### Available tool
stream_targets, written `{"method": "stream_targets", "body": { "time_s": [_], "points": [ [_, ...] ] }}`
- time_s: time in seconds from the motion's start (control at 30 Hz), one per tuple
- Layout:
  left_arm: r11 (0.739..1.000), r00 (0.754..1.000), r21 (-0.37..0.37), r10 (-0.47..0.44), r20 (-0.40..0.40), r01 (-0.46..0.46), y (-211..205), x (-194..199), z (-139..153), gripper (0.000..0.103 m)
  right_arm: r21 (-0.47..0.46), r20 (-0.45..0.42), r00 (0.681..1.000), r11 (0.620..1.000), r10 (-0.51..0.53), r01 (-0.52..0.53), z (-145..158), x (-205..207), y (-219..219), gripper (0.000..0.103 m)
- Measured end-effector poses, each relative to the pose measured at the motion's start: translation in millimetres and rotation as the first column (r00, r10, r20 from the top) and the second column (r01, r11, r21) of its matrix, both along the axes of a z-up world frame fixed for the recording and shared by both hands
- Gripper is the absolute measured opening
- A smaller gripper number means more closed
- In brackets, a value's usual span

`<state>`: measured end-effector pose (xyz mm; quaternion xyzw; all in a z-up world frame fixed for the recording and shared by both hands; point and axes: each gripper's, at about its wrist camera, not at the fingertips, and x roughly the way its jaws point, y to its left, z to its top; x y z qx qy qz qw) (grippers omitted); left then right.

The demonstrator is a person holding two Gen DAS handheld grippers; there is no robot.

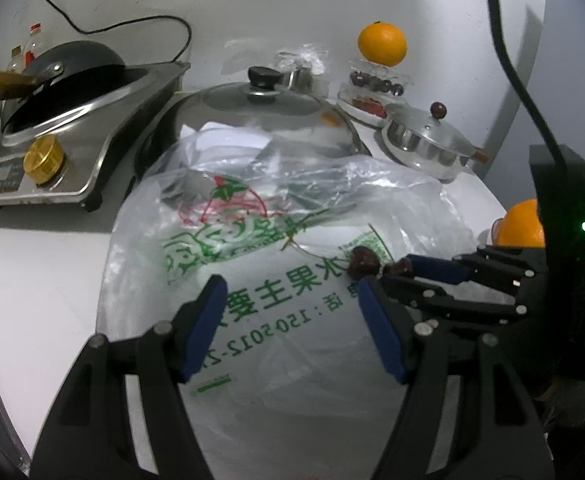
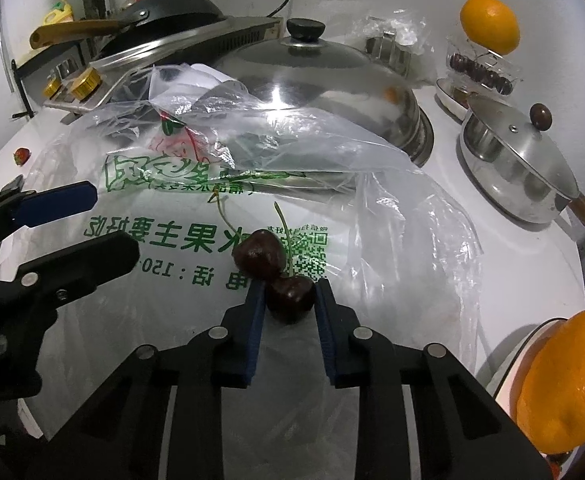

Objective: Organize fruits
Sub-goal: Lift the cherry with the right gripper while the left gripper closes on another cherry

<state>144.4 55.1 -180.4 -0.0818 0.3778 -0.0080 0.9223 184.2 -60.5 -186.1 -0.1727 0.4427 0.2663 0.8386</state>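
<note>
Right gripper (image 2: pixel 289 294) with blue-padded fingers (image 2: pixel 254 320) closed on a dark red cherry (image 2: pixel 291 297), touching it on both sides; a second dark red cherry (image 2: pixel 258 254) just beyond, touching the first, both with thin green stems rising upward

Both cherries on a clear plastic bag printed with green characters (image 2: pixel 196 236), spread over the white counter (image 2: pixel 532 264)

Left gripper (image 1: pixel 292 290) above the same bag, blue-padded fingers (image 1: pixel 206 320) spread wide, nothing between them; right gripper entering from the right in the left wrist view, cherries at its tips

Behind the bag, a large domed steel lid with a black knob (image 2: pixel 316 68); to its right a small steel pot with a lid and brown round knob (image 2: pixel 520 160)

Farther back, a clear plastic box of dark cherries (image 2: pixel 480 68) with a whole orange (image 2: pixel 490 24) on top

Another orange (image 2: pixel 568 384) near the right edge, close to the right gripper

At the back left, a black wok with a wooden handle (image 2: pixel 164 12) on a steel cooktop with gold knobs (image 1: pixel 44 160)

A small red strawberry (image 2: pixel 22 156) on the counter at far left, well apart from the cherries
</note>
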Motion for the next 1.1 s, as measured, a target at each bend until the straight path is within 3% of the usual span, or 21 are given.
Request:
{"method": "stream_targets", "body": {
  "time_s": [0.67, 1.1],
  "points": [
    [0.995, 0.998, 0.07, -0.065, -0.012, 0.066, -30.2, 13.6, 12.2, 0.07, 0.125, 0.097, 0.994, 0.991, -0.053, 0.041, 45.3, -8.6, -39.1, 0.027],
    [0.99, 0.993, 0.091, -0.104, -0.052, 0.109, -54.5, 37.9, -3.0, 0.07, 0.176, 0.089, 0.991, 0.981, -0.1, 0.083, 50.0, 0.0, -64.6, 0.027]
  ]
}}
